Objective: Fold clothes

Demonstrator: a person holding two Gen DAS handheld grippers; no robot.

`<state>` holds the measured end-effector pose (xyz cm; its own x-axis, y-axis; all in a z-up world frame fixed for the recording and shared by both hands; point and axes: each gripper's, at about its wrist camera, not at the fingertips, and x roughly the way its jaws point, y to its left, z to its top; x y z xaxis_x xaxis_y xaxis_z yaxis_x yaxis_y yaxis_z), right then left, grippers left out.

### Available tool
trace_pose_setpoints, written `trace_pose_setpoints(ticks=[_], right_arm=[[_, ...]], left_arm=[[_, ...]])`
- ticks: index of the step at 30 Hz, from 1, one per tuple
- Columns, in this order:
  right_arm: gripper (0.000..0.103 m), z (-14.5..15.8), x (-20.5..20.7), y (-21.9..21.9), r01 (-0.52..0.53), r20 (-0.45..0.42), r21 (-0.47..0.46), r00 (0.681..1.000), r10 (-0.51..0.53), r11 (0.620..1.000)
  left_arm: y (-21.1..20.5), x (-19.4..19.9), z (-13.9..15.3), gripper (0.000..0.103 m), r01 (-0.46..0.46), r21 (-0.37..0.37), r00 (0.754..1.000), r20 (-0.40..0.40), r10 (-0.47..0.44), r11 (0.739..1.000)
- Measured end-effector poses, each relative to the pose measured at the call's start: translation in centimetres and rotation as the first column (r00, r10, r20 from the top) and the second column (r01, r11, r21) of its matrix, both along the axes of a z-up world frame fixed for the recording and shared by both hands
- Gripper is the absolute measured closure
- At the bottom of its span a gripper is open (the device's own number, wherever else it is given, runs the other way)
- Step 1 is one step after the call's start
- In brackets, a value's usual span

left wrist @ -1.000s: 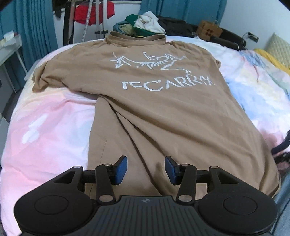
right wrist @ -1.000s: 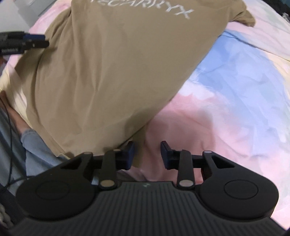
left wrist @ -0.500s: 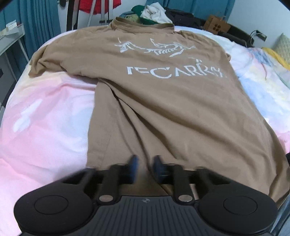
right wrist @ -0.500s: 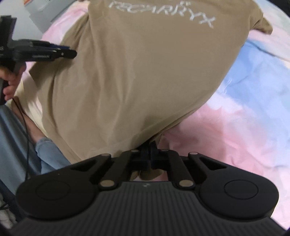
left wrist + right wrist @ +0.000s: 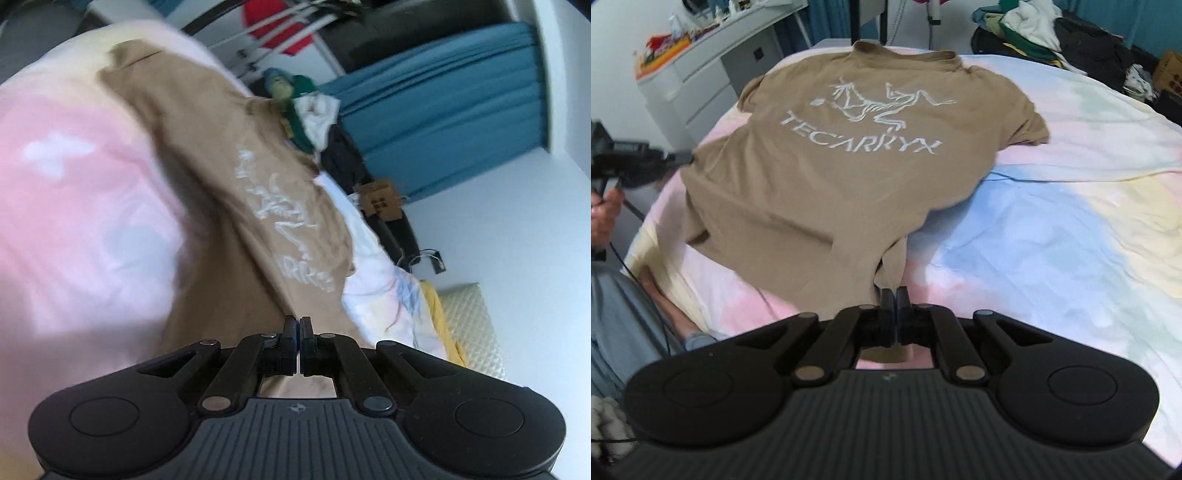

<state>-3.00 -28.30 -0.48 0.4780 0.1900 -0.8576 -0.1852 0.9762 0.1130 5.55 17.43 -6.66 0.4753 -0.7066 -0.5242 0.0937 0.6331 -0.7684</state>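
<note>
Where jaws close, shirt [image 5: 849, 177] hem apparently pinched

I see teal curtains [image 5: 443, 110] against a white wall [image 5: 535, 240], and white drawers [image 5: 713, 70] beside the pastel bed [image 5: 1052, 221]

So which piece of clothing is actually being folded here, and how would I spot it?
Look at the bed with the pastel pink, blue and yellow sheet; spread across it lies a tan T-shirt. The right gripper and the left gripper each pinch its near hem. Unlike the jumbled clothes pile behind the bed, it lies alone and carries a white skeleton graphic with lettering.
</note>
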Motion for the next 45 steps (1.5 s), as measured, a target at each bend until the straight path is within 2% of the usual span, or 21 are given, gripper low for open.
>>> trace_pose_setpoints(ticks=[3, 5, 9, 12, 13, 18, 19, 20, 22, 23, 25, 28, 30, 31, 32, 34, 35, 38, 41, 43, 45], right_arm=[[0.099, -1.7, -0.4, -0.7, 0.005, -0.054, -0.018, 0.999, -0.006, 1.0], [0.099, -3.8, -0.2, -1.2, 0.026, -0.097, 0.007, 0.995, -0.025, 1.0], [0.099, -6.7, -0.1, -0.9, 0.046, -0.151, 0.05, 0.988, -0.038, 0.998], [0.098, -7.4, -0.3, -0.7, 0.051, -0.154, 0.056, 0.987, -0.042, 0.997], [0.097, -7.4, -0.3, -0.7, 0.054, -0.151, 0.064, 0.988, -0.044, 0.996], [0.093, -7.0, 0.2, -0.3, 0.059, -0.113, 0.081, 0.992, -0.05, 0.995], [0.085, -7.1, 0.4, -0.1, 0.053, -0.107, 0.081, 0.993, -0.045, 0.995], [0.07, -7.3, 0.5, 0.1, 0.049, -0.103, 0.082, 0.994, -0.04, 0.995], [0.049, -7.7, 0.8, 0.6, 0.042, -0.098, 0.082, 0.995, -0.034, 0.996], [0.047, -8.0, 1.0, 0.8, 0.042, -0.098, 0.081, 0.995, -0.034, 0.996], [0.047, -9.1, 1.7, 1.4, 0.047, -0.145, 0.042, 0.989, -0.041, 0.998], [0.047, -10.5, 2.9, 1.7, 0.058, -0.226, 0.004, 0.972, -0.056, 0.998], [0.049, -11.1, 3.5, 1.9, 0.053, -0.278, -0.008, 0.959, -0.053, 0.999], [0.07, -11.2, 3.5, 2.2, 0.037, -0.291, -0.017, 0.956, -0.04, 0.999], [0.098, -11.2, 3.4, 2.6, 0.012, -0.303, -0.016, 0.953, -0.017, 1.0], [0.098, -10.3, 3.0, 2.8, -0.004, -0.313, 0.061, 0.95, 0.023, 0.998], [0.098, -9.5, 2.9, 2.3, 0.008, -0.305, 0.155, 0.951, 0.04, 0.988], [0.098, -5.3, 2.1, 0.0, 0.068, -0.206, 0.392, 0.978, 0.015, 0.917], [0.098, -3.3, 0.8, -1.3, 0.094, -0.169, 0.475, 0.986, -0.014, 0.875], [0.098, -4.0, 0.1, -1.8, 0.129, -0.2, 0.468, 0.979, -0.037, 0.874], [0.098, -5.7, -0.3, -1.7, 0.164, -0.253, 0.427, 0.966, -0.057, 0.889]], left_arm=[[0.5, 0.0, -1.2, 0.102, -0.022, 0.237, 0.999, -0.037, 0.032, 0.971], [0.6, 0.4, -2.5, 0.102, -0.018, 0.322, 0.997, -0.065, 0.041, 0.947], [0.4, 0.9, -2.9, 0.098, 0.017, 0.36, 0.997, -0.07, 0.009, 0.933], [-0.3, 0.4, -3.0, 0.072, 0.045, 0.389, 0.998, -0.065, -0.022, 0.92], [-0.4, 0.2, -3.1, 0.057, 0.061, 0.397, 0.997, -0.07, -0.036, 0.916], [-1.7, -0.5, -3.6, 0.045, 0.126, 0.426, 0.991, -0.094, -0.095, 0.896], [-2.0, -0.7, -3.7, 0.044, 0.143, 0.434, 0.989, -0.098, -0.112, 0.889], [-2.4, -0.8, -3.9, 0.044, 0.16, 0.442, 0.987, -0.102, -0.128, 0.883], [-3.0, -1.1, -4.1, 0.043, 0.194, 0.458, 0.981, -0.11, -0.161, 0.868], [-3.4, -1.2, -4.2, 0.045, 0.211, 0.465, 0.977, -0.115, -0.177, 0.86], [-4.0, -1.5, -4.4, 0.05, 0.235, 0.492, 0.972, -0.12, -0.203, 0.838], [-4.4, -1.7, -4.4, 0.083, 0.26, 0.497, 0.966, -0.132, -0.224, 0.828], [-4.6, -1.7, -4.3, 0.09, 0.28, 0.497, 0.96, -0.133, -0.246, 0.822], [-4.6, -1.7, -4.0, 0.092, 0.293, 0.489, 0.956, -0.133, -0.261, 0.822], [-4.6, -1.8, -3.6, 0.093, 0.307, 0.478, 0.951, -0.134, -0.278, 0.823], [-4.0, -2.1, -2.3, 0.093, 0.313, 0.401, 0.95, -0.132, -0.283, 0.861], [-3.5, -2.3, -1.5, 0.093, 0.299, 0.356, 0.954, -0.119, -0.274, 0.886], [-1.3, -2.6, 0.6, 0.093, 0.251, 0.184, 0.967, -0.095, -0.237, 0.95], [0.3, -3.0, 0.9, 0.093, 0.219, 0.1, 0.971, -0.117, -0.207, 0.971], [0.4, -3.2, 0.0, 0.093, 0.227, 0.122, 0.966, -0.156, -0.207, 0.966], [0.0, -3.4, -1.7, 0.093, 0.25, 0.191, 0.955, -0.209, -0.209, 0.949]])
